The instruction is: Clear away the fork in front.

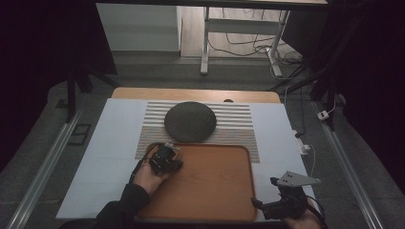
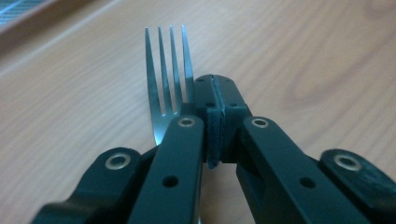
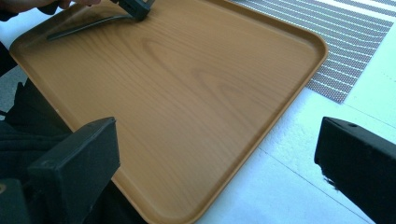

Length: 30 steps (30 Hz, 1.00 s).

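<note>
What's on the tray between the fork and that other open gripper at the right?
Nothing: in the right gripper view, bare wooden tray stretches from the open right gripper to the fork that the left gripper holds at the far corner.

The left gripper's [image 2: 218, 100] black arms are hiding the fork's [image 2: 167, 74] handle. The picture's bottom edge is cutting off the right gripper [image 1: 286, 202]. The near tray [image 3: 196, 93] corner is running off the picture.
</note>
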Available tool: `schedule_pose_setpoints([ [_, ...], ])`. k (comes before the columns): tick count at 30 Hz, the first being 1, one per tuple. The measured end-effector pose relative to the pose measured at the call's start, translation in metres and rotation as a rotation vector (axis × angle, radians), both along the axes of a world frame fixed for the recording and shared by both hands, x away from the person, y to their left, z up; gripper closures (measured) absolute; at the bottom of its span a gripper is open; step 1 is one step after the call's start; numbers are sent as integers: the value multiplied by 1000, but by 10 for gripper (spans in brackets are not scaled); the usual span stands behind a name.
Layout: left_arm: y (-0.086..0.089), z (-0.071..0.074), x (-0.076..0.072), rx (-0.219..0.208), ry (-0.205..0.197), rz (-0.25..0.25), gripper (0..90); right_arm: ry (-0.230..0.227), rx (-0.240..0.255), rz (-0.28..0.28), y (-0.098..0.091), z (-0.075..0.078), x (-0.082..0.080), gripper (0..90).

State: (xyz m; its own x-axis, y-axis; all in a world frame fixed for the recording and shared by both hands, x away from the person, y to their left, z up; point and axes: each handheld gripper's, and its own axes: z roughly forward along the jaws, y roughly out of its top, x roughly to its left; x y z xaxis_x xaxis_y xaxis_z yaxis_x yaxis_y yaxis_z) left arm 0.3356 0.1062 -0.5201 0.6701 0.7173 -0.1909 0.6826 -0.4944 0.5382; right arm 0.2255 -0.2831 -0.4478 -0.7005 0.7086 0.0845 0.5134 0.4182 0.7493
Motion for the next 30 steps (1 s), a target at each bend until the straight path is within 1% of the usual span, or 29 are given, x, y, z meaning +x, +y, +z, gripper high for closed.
schedule_pose_setpoints([
  [5,14,0,5,15,-2,51,887,1,2,2,0,0,0,4],
  [13,39,0,12,26,10,140,886,2,4,0,0,0,0,5],
  [18,51,0,15,30,18,177,886,5,2,1,0,0,1,6],
  [21,56,0,16,29,23,191,886,6,3,1,0,0,1,6],
  [23,57,-1,16,21,25,194,885,6,3,0,0,0,1,6],
  [25,57,-1,16,22,25,193,884,7,-1,0,0,0,1,6],
  [27,56,0,16,19,29,190,863,6,-2,1,0,0,1,7],
  [28,57,0,16,9,35,186,850,6,-2,1,0,0,1,7],
  [30,58,1,17,-30,45,179,822,7,-1,1,0,0,1,7],
])
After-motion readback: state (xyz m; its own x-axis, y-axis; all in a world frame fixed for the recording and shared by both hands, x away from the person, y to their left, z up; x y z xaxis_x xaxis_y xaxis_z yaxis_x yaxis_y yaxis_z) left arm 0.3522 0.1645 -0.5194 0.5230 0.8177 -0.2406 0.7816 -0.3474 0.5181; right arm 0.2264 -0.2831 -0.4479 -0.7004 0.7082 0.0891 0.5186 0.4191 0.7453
